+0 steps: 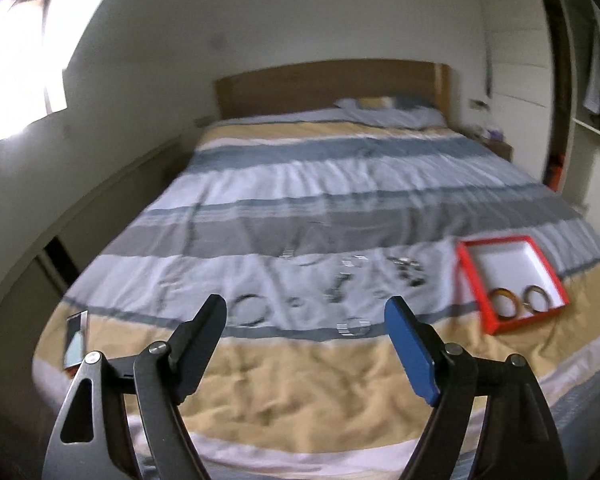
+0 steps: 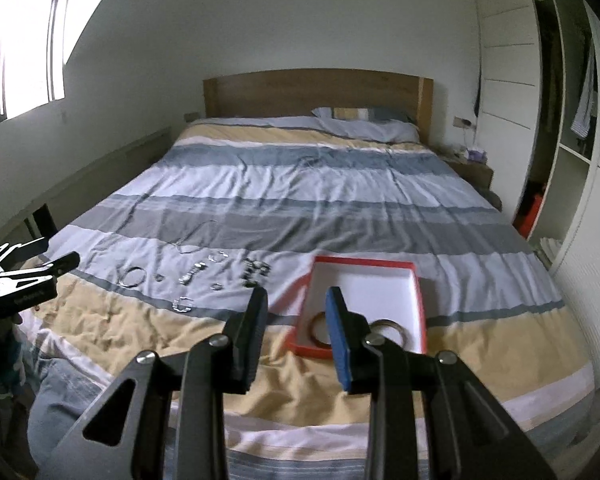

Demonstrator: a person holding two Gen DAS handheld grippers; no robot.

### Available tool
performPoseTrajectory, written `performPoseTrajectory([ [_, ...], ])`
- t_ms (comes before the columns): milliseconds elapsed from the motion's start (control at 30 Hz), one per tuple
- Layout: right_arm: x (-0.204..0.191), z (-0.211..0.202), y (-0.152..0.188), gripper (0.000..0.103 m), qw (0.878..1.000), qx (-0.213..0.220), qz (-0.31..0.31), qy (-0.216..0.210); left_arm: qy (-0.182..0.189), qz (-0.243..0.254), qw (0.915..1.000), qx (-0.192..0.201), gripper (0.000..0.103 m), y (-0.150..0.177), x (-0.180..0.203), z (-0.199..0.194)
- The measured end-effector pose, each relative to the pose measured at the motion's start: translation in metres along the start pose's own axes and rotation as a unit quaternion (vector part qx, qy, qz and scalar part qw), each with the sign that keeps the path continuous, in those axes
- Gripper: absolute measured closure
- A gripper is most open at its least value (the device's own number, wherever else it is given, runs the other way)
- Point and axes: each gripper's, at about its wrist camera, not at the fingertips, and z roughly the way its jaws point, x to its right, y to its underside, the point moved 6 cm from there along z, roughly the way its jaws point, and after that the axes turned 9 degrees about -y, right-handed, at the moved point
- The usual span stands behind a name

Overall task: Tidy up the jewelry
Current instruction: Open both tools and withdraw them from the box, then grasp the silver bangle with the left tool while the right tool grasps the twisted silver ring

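Observation:
Several silver bracelets, rings and chains [image 1: 340,288] lie scattered on the striped bedspread, also in the right wrist view [image 2: 192,276]. A red box with a white inside [image 1: 512,264] lies to their right and holds two brown bangles [image 1: 520,300]; the box also shows in the right wrist view [image 2: 380,284]. My left gripper [image 1: 306,308] is open and empty, above the bed in front of the jewelry. My right gripper [image 2: 296,296] is open and empty, above the bed at the box's near left corner. The left gripper also shows at the left edge of the right wrist view [image 2: 60,264].
The bed [image 2: 300,200] has a wooden headboard [image 2: 316,92] and a pillow at the far end. A small card or phone [image 1: 76,336] lies at the bed's near left corner. A wardrobe with shelves [image 2: 560,120] stands on the right, a window on the left.

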Motion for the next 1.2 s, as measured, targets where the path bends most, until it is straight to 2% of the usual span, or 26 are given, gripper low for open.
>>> performPoseTrajectory([
  [200, -0.026, 0.017, 0.005, 0.074, 1.0, -0.005, -0.003, -0.021, -0.022, -0.037, 0.999, -0.014, 0.023, 0.023, -0.062, 0.009],
  [433, -0.037, 0.049, 0.017, 0.074, 0.998, -0.021, 0.003, -0.051, -0.042, -0.049, 0.9974, -0.031, 0.023, 0.044, -0.092, 0.025],
  [567, -0.042, 0.074, 0.023, 0.074, 0.997, -0.028, 0.004, -0.071, -0.044, -0.052, 0.9969, -0.04, 0.023, 0.054, -0.088, 0.041],
  [833, -0.05, 0.138, 0.041, 0.074, 0.991, -0.07, 0.005, -0.11, -0.044, -0.058, 0.9943, -0.078, 0.023, 0.072, -0.075, 0.093],
  [1033, -0.062, 0.193, 0.057, 0.074, 0.983, -0.106, 0.013, -0.148, -0.037, -0.049, 0.9915, -0.114, 0.034, 0.085, -0.062, 0.14],
  [1200, -0.08, 0.241, 0.066, 0.075, 0.973, -0.137, 0.005, -0.184, -0.037, -0.061, 0.9866, -0.147, 0.042, 0.089, -0.065, 0.185],
])
